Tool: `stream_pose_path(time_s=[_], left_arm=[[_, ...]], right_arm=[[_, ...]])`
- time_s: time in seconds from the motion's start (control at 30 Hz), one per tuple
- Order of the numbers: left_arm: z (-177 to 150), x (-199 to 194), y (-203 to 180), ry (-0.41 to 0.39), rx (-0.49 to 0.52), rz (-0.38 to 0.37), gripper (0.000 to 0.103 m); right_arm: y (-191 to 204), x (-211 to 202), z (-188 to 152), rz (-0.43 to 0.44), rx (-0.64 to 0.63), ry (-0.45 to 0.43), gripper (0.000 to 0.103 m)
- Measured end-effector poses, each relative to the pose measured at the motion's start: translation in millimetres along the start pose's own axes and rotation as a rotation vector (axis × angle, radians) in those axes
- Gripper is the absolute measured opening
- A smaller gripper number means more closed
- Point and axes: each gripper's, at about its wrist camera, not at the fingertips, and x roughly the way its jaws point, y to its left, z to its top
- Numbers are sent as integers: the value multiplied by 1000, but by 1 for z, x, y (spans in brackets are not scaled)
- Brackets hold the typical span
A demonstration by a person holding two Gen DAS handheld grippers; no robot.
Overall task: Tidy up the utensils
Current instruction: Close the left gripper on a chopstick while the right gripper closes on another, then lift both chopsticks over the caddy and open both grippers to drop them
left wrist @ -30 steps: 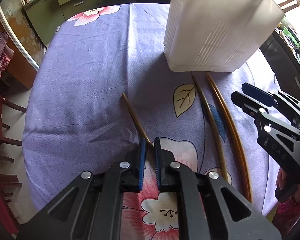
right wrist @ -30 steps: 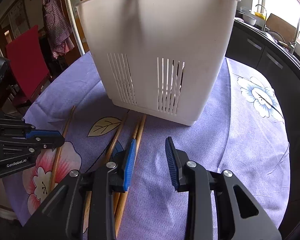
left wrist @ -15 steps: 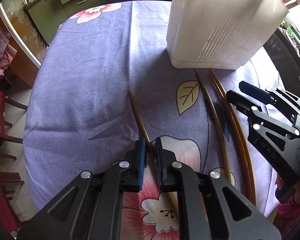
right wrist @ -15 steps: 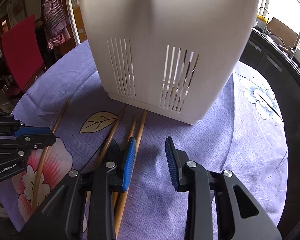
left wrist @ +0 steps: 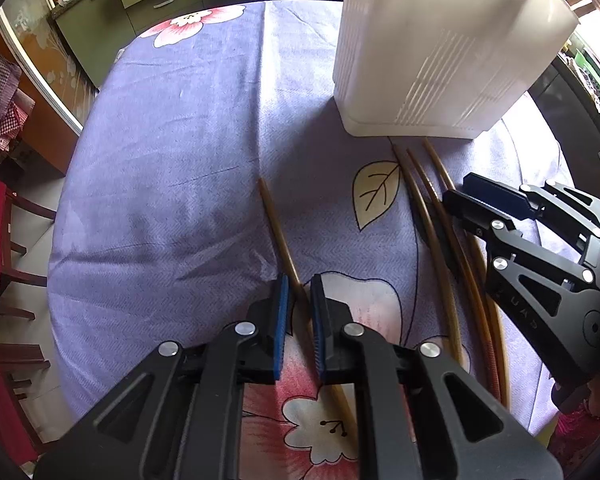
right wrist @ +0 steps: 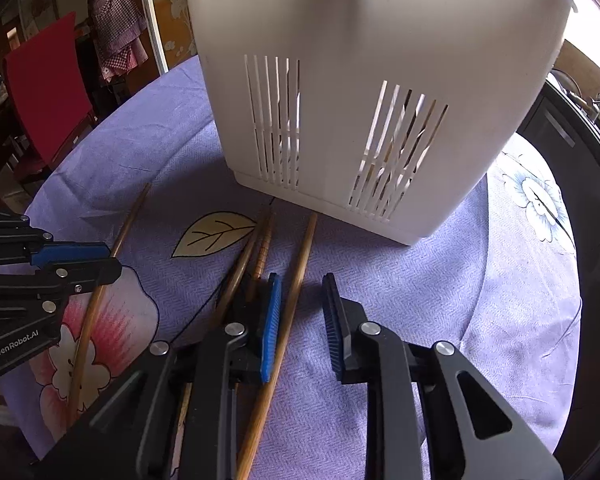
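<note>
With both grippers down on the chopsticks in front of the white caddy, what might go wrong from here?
1. The right gripper is closing on one chopstick, but two others lie beside its left jaw and may get nudged or pinched.
2. The left gripper holds its chopstick away from its middle, so it could pivot on lifting.

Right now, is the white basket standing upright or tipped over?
Upright: the white basket stands on its flat base on the purple tablecloth, slots vertical, with chopsticks lying before it.

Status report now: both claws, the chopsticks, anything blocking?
Left claw shut on lone chopstick. Right claw closing around rightmost chopstick, pads not yet pressing. Two more chopsticks lie beside it. White basket just ahead, nothing blocking.
</note>
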Motion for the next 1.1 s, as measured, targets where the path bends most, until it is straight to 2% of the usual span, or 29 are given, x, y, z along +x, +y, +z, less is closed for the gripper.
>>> stream_pose_path(time_s=[0.07, 0.3, 0.47, 0.7, 1.1], left_arm=[[0, 0, -2, 2, -1, 5, 11], [3, 0, -2, 4, 4, -11, 6], [4, -6, 1, -10, 10, -23, 6], [0, -29, 0, -60, 31, -34, 6], [-20, -94, -9, -191, 68, -82, 6]], right_arm=[[3, 0, 1, 14, -3, 8, 9], [-2, 0, 1, 39, 26, -3, 6], [-4, -15, -4, 61, 37, -41, 6], [-16, -53, -6, 90, 59, -120, 6], [-31, -147, -22, 121, 78, -295, 6]])
